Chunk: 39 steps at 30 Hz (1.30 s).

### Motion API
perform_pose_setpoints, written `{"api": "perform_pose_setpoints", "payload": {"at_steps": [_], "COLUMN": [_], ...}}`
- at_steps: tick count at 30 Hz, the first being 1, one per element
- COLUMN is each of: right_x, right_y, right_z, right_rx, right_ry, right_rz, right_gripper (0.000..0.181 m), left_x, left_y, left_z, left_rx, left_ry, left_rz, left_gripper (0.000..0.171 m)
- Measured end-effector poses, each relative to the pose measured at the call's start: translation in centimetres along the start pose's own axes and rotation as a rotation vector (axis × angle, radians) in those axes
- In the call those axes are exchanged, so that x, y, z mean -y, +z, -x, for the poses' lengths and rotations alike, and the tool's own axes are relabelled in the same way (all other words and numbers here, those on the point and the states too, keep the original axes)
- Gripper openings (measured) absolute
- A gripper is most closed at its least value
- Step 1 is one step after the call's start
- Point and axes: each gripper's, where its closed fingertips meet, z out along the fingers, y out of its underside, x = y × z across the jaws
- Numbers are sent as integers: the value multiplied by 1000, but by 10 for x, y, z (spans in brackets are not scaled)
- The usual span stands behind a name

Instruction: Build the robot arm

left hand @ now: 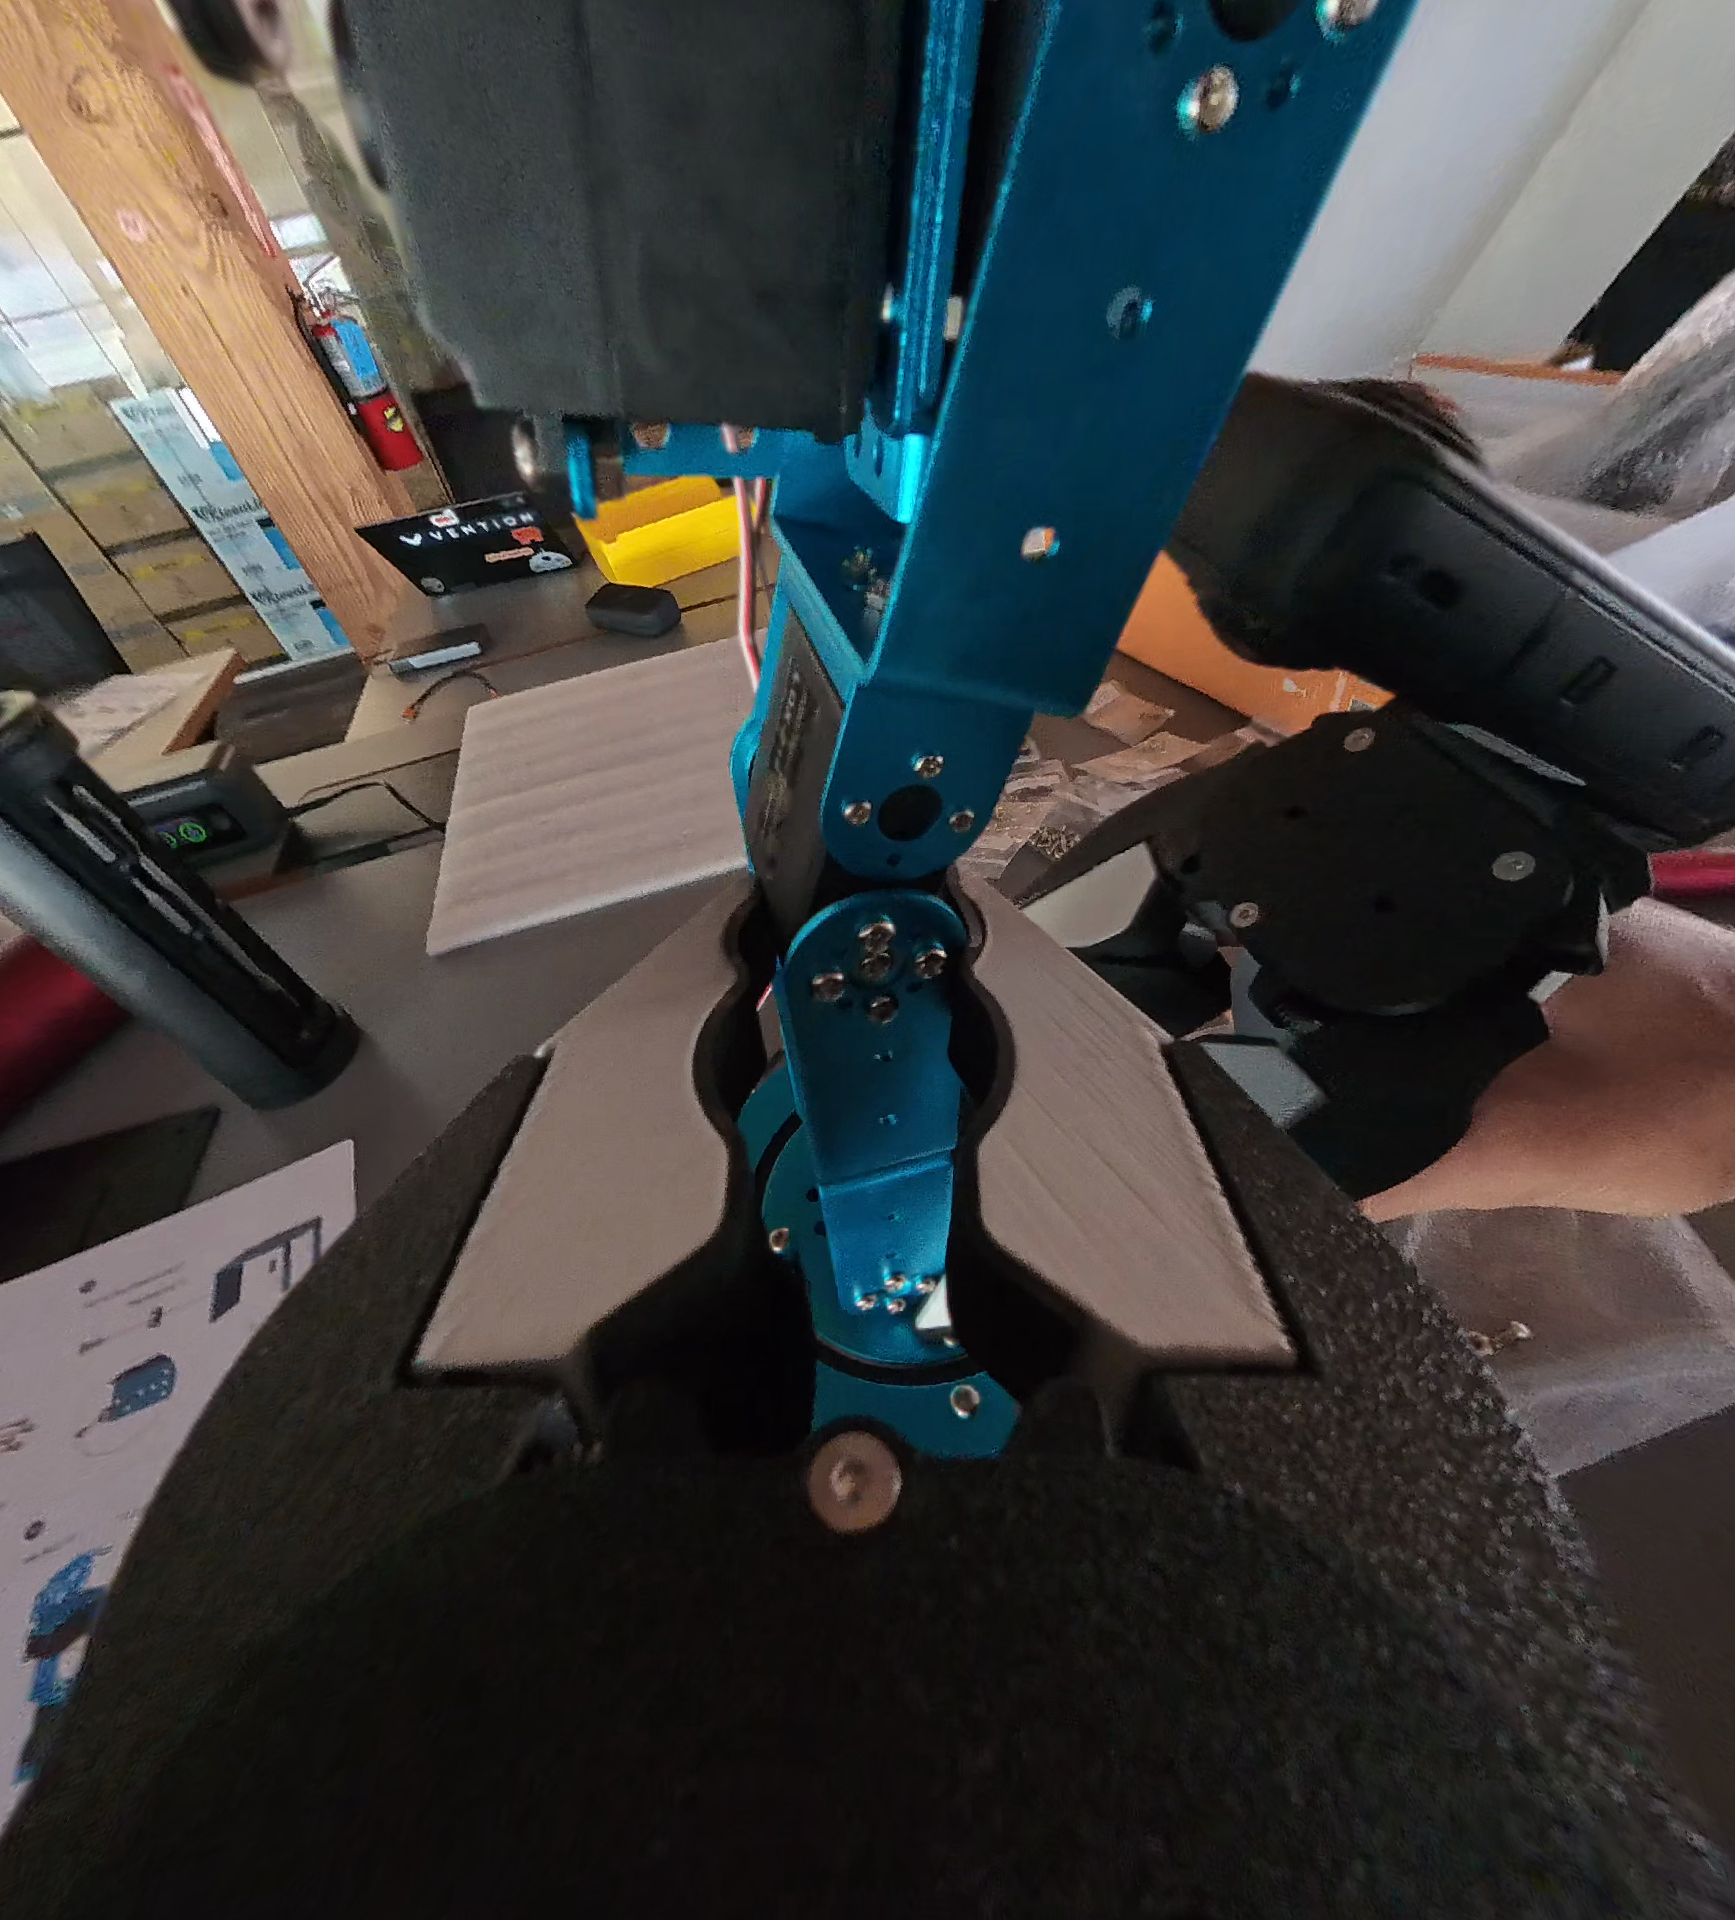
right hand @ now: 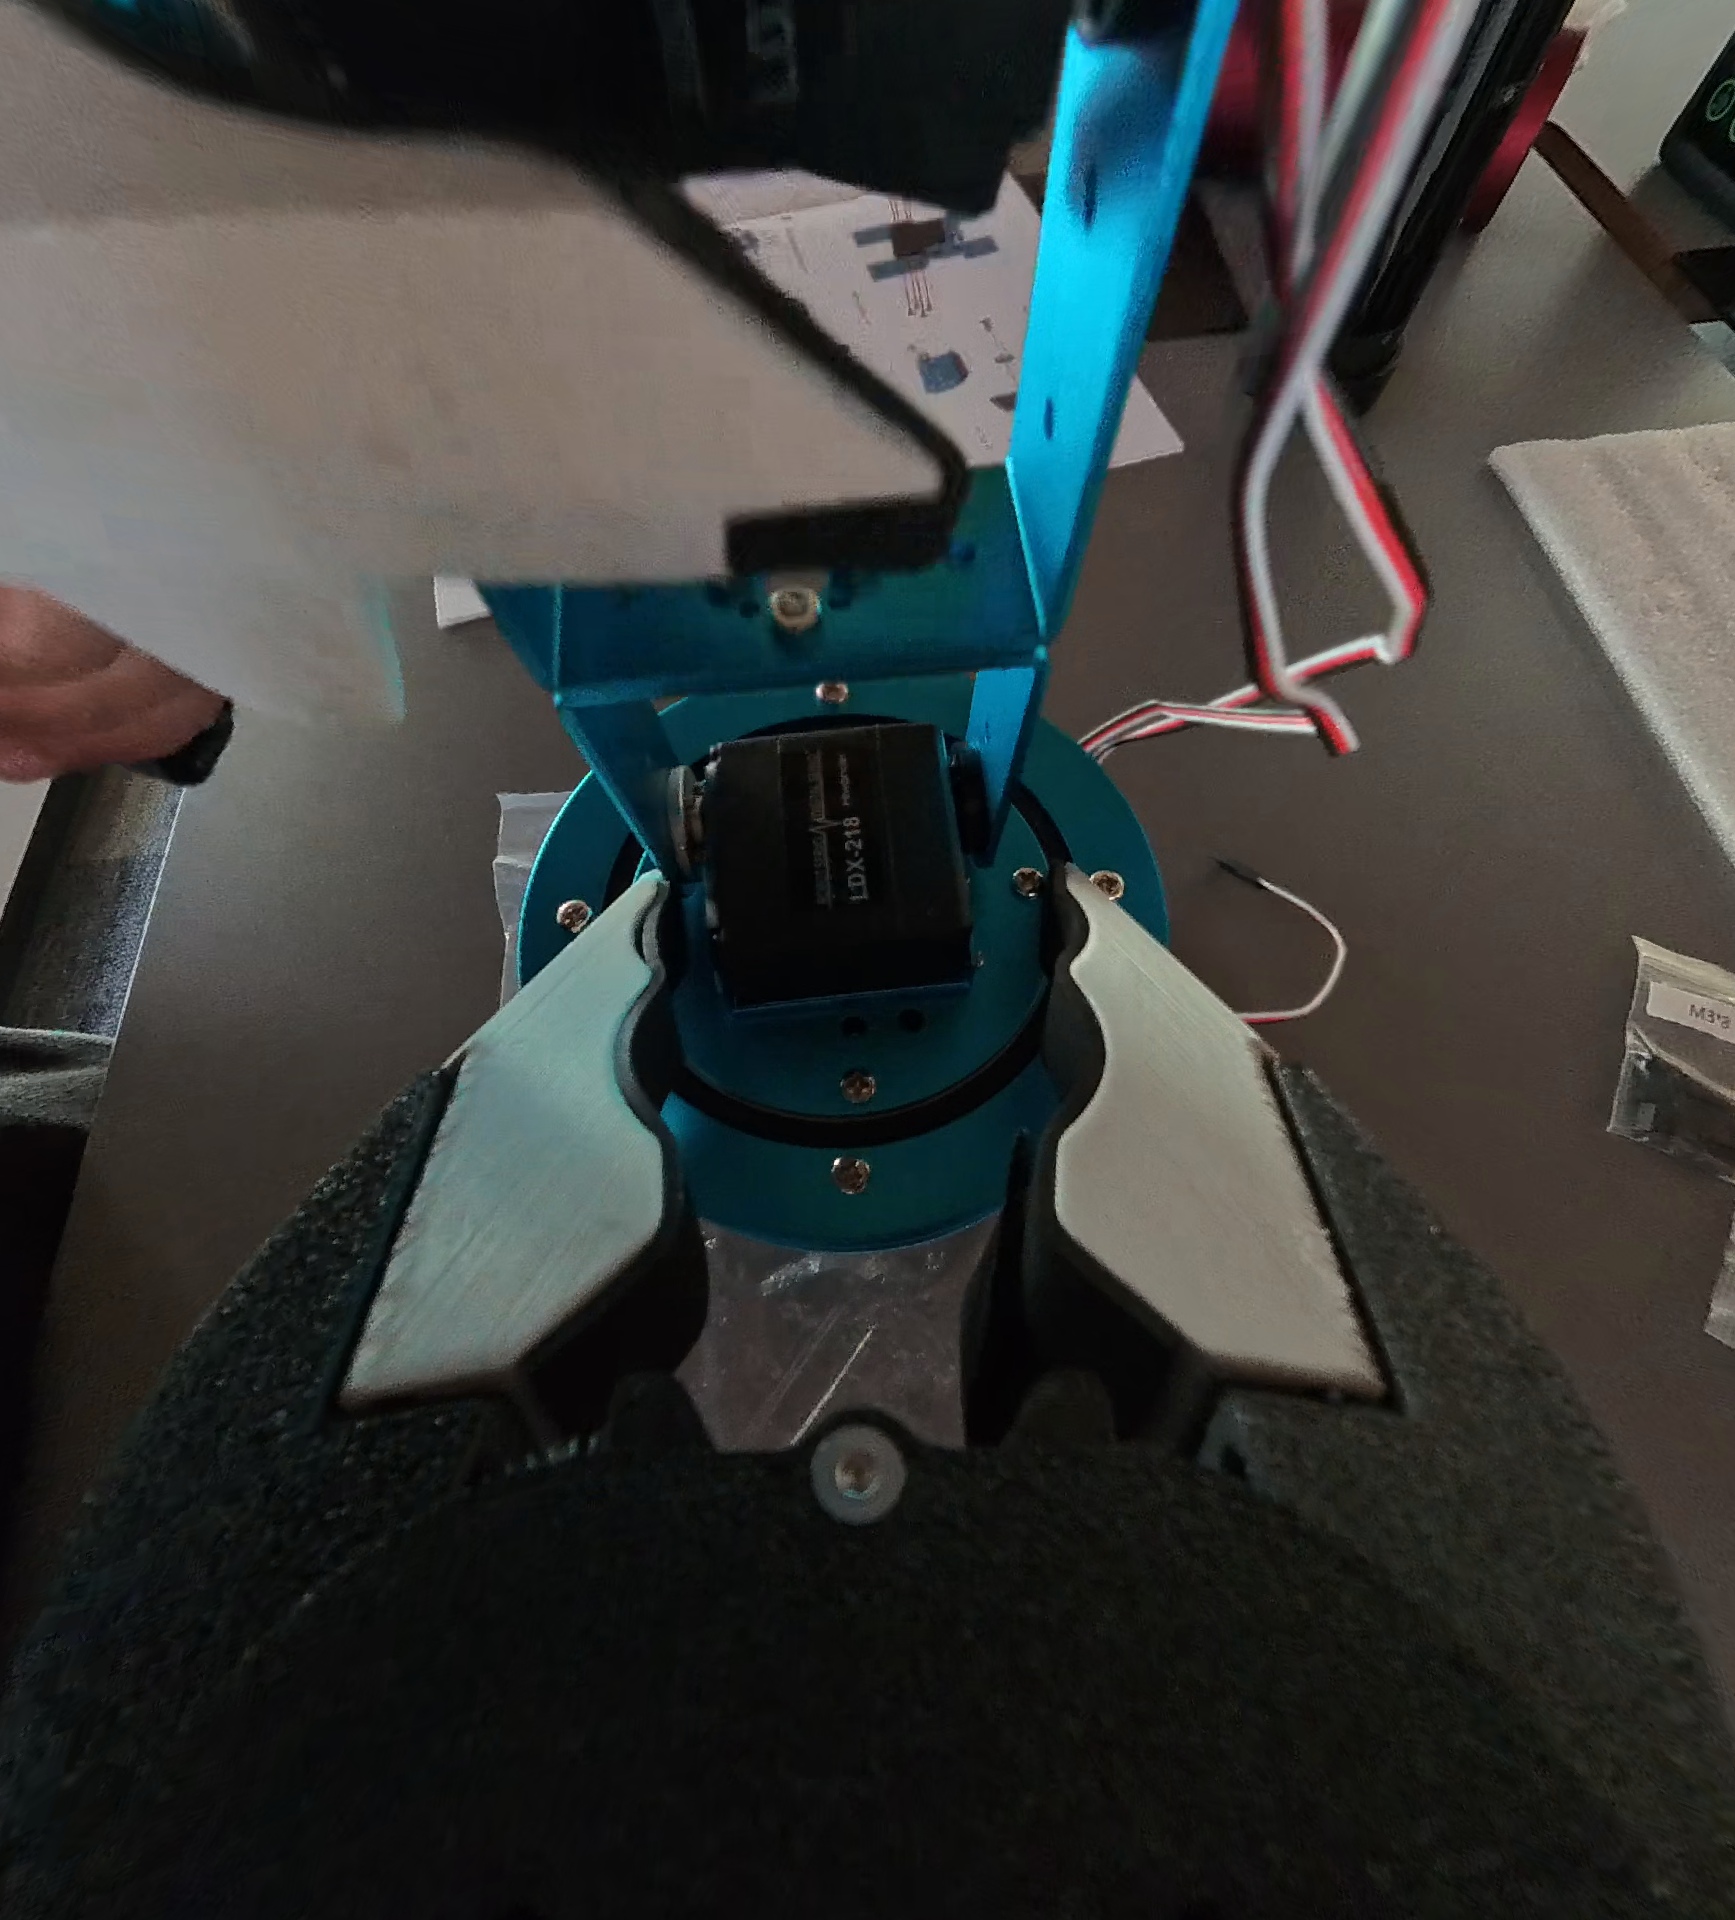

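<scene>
- The left gripper [left hand: 868, 997] is pinched on the blue metal arm [left hand: 998, 499], which stands at 12 o'clock.
- The right gripper [right hand: 858, 883] is apart around its round base [right hand: 847, 1195].
- The arm looks stiff and heavy; the flat bars seem best to grab.

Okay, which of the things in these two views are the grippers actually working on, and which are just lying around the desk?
Being handled:
blue metal arm bracket, gripped by left gripper
blue round metal base with black servo, straddled by right gripper

Lying about:
printed instruction sheet
white foam sheet
small clear parts bags
grey cylinder
</scene>
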Motion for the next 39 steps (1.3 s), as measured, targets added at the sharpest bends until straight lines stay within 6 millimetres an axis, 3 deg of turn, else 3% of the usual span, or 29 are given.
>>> {"api": "perform_pose_setpoints", "payload": {"at_steps": [8,9,11,16,18,23,32,39], "right_x": [0,0,9,93,114,131,127,132], "right_y": [-6,-13,-37,-143,-159,-154,-151,-148], "right_z": [-2,-3,-6,6,6,-2,-5,-2], "right_rx": [-7,-20,-33,7,-24,-93,1,15], "right_ry": [8,1,51,110,97,35,7,-26], "right_rz": [-107,-146,-251,-714,-738,-645,-405,-352], "right_gripper": [68,77,89,83,83,66,66,66], "left_x": [0,0,-6,-12,-12,-11,-12,-12], "left_y": [3,3,3,5,5,6,9,9], "left_z": [-15,-16,-18,-16,-17,-21,-25,-29], "left_rx": [10,-8,-35,23,29,20,-7,-47], "left_ry": [83,96,149,290,270,301,411,421], "left_rz": [31,27,39,30,19,4,28,33], "left_gripper": [32,33,36,29,27,26,27,25]}}
